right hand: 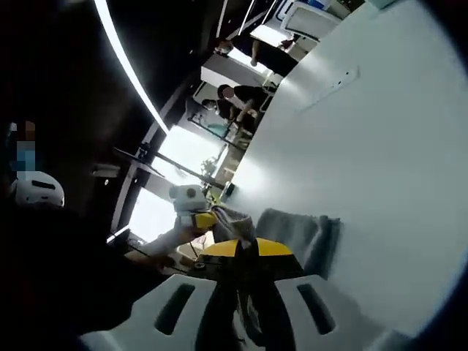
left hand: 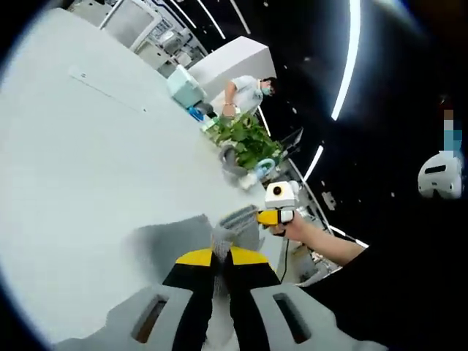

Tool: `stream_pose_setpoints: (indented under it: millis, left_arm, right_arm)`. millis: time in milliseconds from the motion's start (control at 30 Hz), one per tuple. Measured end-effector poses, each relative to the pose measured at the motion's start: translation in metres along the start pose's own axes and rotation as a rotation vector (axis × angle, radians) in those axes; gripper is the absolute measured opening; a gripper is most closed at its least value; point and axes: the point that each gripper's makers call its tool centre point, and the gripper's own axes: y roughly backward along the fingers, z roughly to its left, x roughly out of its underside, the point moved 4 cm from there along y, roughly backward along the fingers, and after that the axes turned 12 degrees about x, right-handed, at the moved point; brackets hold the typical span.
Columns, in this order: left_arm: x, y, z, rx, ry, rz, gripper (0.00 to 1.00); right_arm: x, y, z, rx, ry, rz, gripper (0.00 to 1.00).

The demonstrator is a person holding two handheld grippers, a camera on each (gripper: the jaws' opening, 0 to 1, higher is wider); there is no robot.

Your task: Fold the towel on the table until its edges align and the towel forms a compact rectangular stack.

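Observation:
A grey towel lies partly on the white table, with its near edge lifted. My left gripper is shut on a pinch of the fabric between its yellow-tipped jaws. To the right, my right gripper grips another part of the same edge, a hand behind it. In the right gripper view the towel hangs in folds over the table. There my right gripper is shut on the cloth, and my left gripper holds the edge close by on the left.
At the table's far end stand a leafy plant, a teal box and small items, with a person bent over them. More people stand beyond the table edge. A white helmet-like object hangs in the dark.

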Motion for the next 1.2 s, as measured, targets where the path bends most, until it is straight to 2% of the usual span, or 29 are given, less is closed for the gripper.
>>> stream_pose_setpoints:
  millis: [200,600,900,1200]
  left_arm:
    - [0.003,-0.001,0.008,-0.03,-0.007,-0.004,0.06]
    - [0.004,-0.005,0.024,-0.104,-0.026,0.004,0.06]
    - [0.005,-0.002,0.036,-0.141,-0.01,-0.013,0.06]
    - [0.009,-0.002,0.044,-0.184,-0.009,-0.022,0.06]
  right_arm:
    - [0.003,-0.003,-0.008,0.046,0.021,-0.009,0.03]
    - [0.006,-0.009,-0.023,0.11,-0.032,-0.051,0.03]
    - [0.009,-0.013,-0.032,0.151,-0.101,-0.072,0.03]
    - [0.01,-0.019,-0.036,0.2,-0.082,-0.081,0.03]
